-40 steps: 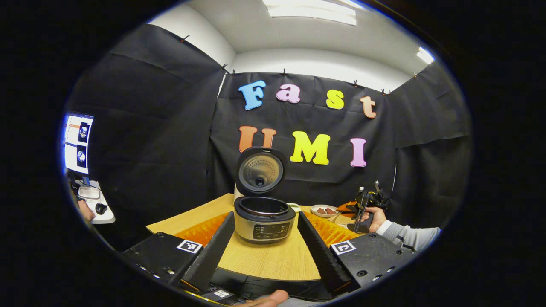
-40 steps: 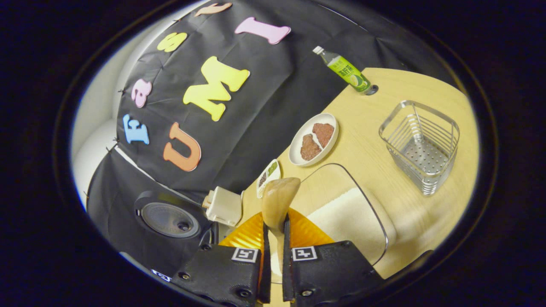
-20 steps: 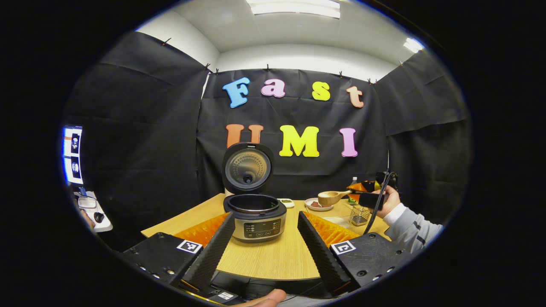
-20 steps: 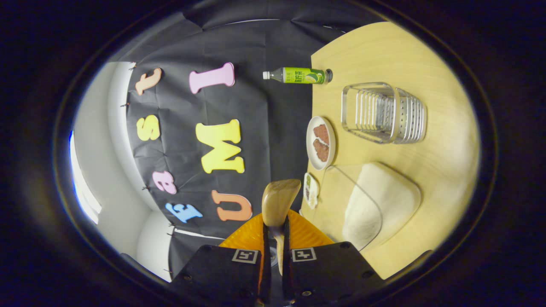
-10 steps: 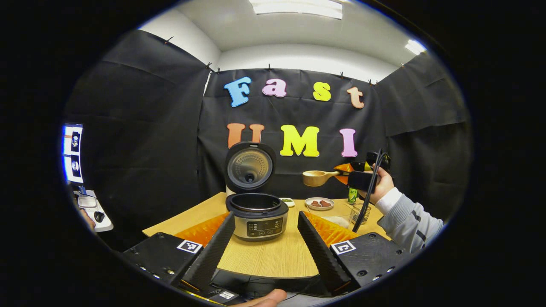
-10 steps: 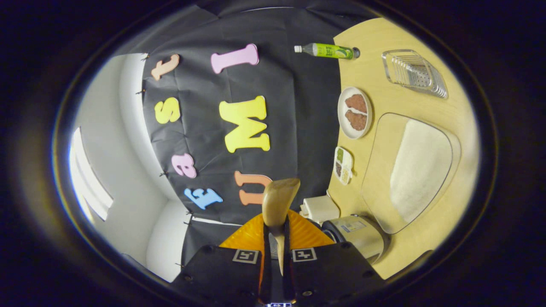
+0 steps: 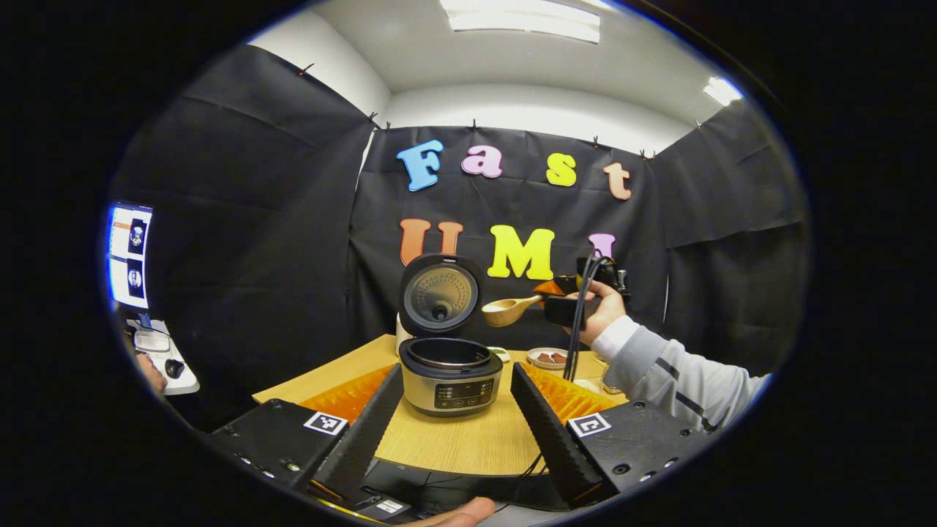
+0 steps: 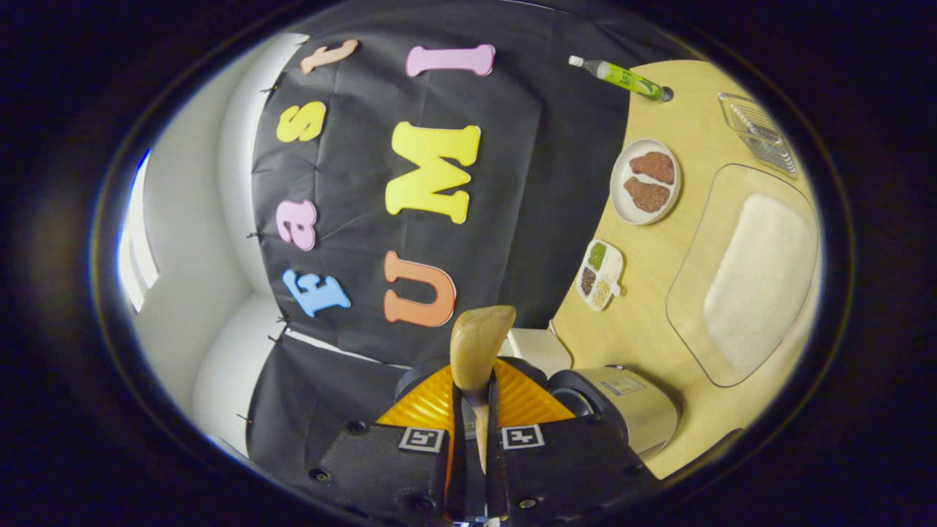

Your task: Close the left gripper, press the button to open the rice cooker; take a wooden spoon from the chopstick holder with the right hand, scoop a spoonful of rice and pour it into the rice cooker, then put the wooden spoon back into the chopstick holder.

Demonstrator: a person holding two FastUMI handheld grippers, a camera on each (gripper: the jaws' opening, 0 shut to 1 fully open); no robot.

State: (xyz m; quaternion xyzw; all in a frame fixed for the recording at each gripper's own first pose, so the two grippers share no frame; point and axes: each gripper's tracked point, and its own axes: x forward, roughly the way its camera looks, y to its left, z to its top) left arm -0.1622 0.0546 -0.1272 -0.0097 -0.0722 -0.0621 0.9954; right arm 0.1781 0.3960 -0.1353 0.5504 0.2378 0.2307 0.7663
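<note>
The rice cooker (image 7: 450, 373) stands on the wooden table with its lid (image 7: 439, 293) raised and the inner pot open. My right gripper (image 7: 558, 295), held by a hand (image 7: 596, 307), is shut on the handle of the wooden spoon (image 7: 505, 311). The spoon's bowl hangs above and just right of the open pot; what it carries is hidden. In the right gripper view the spoon (image 8: 476, 344) sticks out from my shut right gripper (image 8: 472, 432), with the cooker (image 8: 622, 410) close below. My left gripper (image 7: 454, 432) stays open, low in front of the cooker.
The clear tub of rice (image 8: 747, 271) lies on the table (image 8: 659, 307). Near it are a plate with brown pieces (image 8: 648, 179), a small divided dish (image 8: 600, 274), a green bottle (image 8: 622, 77) and the wire chopstick holder (image 8: 761, 132). A screen (image 7: 128, 256) stands at far left.
The right gripper has carried the spoon up from the rice tub and leftward to a spot above the open cooker. The left gripper has hardly moved and stays open.
</note>
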